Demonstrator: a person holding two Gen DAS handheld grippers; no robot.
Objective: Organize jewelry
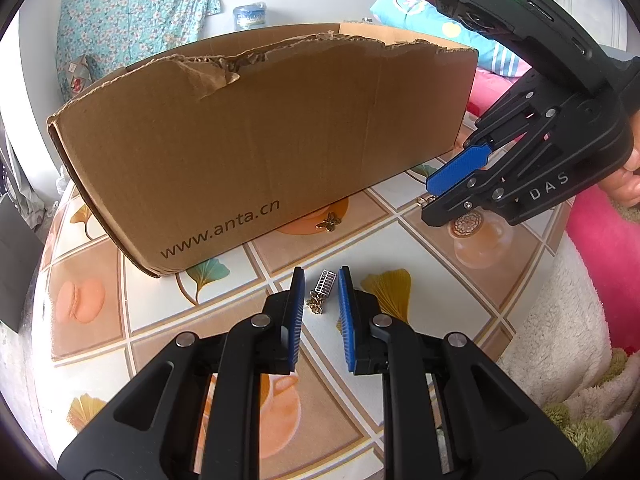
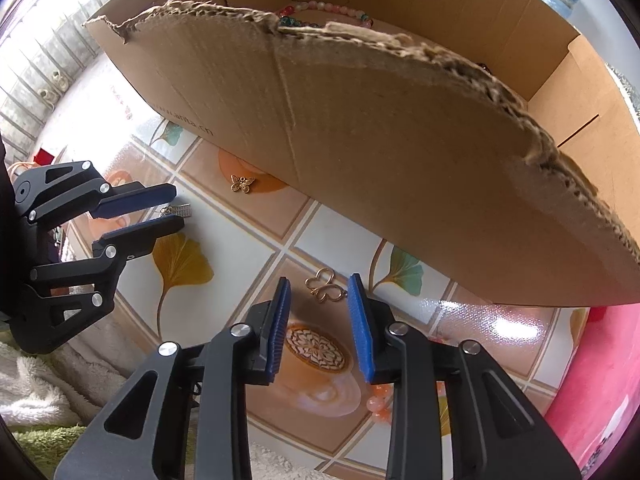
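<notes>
My left gripper [image 1: 321, 276] points down at the table, open. A small piece of silver ladder and gold chain [image 1: 320, 296] lies between its blue pads [image 1: 297, 312], untouched. The right wrist view shows the same left gripper [image 2: 179, 205] at the left, straddling that piece [image 2: 176, 211]. My right gripper [image 2: 319, 280] is open around a gold wire butterfly pendant [image 2: 325, 289] lying flat on the table. From the left wrist view the right gripper [image 1: 428, 200] hangs at upper right. A gold butterfly charm [image 1: 329, 222] [image 2: 242, 183] lies by the cardboard box [image 1: 260, 140] [image 2: 380, 160], which holds beaded bracelets [image 2: 332, 8].
The table wears a tile-and-leaf patterned cover [image 1: 224, 320]. Peach beads [image 2: 378, 402] lie under my right gripper's fingers. White fleece [image 1: 560, 320] and pink cloth [image 1: 608, 240] border the right edge. A plastic tub [image 1: 250, 16] stands behind the box. A person's hand [image 1: 632, 184] grips the right tool.
</notes>
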